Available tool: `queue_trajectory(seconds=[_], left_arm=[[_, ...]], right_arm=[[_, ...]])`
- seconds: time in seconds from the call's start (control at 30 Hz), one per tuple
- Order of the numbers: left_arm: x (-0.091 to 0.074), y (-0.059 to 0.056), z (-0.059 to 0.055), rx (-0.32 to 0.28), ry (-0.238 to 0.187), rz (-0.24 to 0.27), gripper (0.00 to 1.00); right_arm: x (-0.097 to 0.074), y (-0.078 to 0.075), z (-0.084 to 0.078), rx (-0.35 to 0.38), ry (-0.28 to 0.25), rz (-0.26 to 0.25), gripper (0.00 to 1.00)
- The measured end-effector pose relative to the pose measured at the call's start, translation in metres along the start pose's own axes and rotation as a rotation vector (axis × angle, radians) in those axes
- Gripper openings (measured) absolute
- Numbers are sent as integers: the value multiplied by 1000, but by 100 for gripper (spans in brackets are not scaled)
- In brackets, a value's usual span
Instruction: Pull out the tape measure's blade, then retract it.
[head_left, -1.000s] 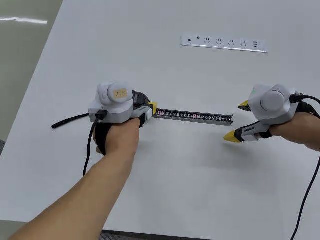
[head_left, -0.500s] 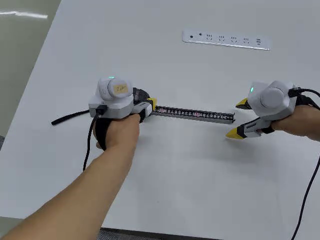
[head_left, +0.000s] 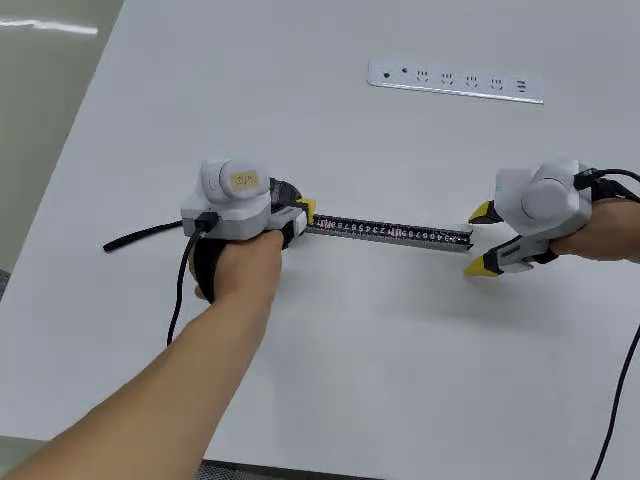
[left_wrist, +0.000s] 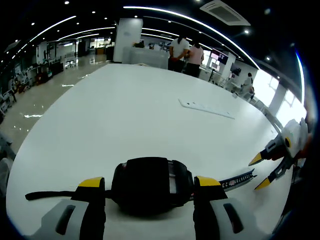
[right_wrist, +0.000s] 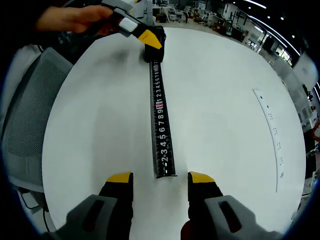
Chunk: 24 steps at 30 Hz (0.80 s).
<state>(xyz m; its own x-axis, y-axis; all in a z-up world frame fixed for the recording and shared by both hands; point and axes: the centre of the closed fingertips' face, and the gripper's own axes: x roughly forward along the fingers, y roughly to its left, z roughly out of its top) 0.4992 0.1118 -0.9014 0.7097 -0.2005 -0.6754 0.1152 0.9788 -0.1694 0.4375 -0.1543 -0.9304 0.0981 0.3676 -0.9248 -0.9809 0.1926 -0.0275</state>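
Left claw (left_wrist: 149, 182) low on the bench (head_left: 400, 350), clamped on tape measure case (left_wrist: 150, 185), right claw (right_wrist: 160, 177) spread wide astride blade (right_wrist: 160, 125) tip, blade flat, stretched straight between both claws

bench (head_left: 350, 380) white | power strip (head_left: 455, 82) flat on it, well beyond right tool (head_left: 480, 241) | grey mesh chair (right_wrist: 30, 130) off bench edge, tool's left

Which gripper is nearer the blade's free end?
Right. The right gripper, jaws open, flanks the blade's free end without touching; the left gripper clamps the case at the far end.
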Motion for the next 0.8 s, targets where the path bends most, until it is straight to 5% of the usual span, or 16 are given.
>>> queue_trajectory(seconds=[0.8], left_arm=[[3, -4, -1, 10, -2, -23, 65]], right_arm=[[5, -2, 1, -75, 9, 58, 21]])
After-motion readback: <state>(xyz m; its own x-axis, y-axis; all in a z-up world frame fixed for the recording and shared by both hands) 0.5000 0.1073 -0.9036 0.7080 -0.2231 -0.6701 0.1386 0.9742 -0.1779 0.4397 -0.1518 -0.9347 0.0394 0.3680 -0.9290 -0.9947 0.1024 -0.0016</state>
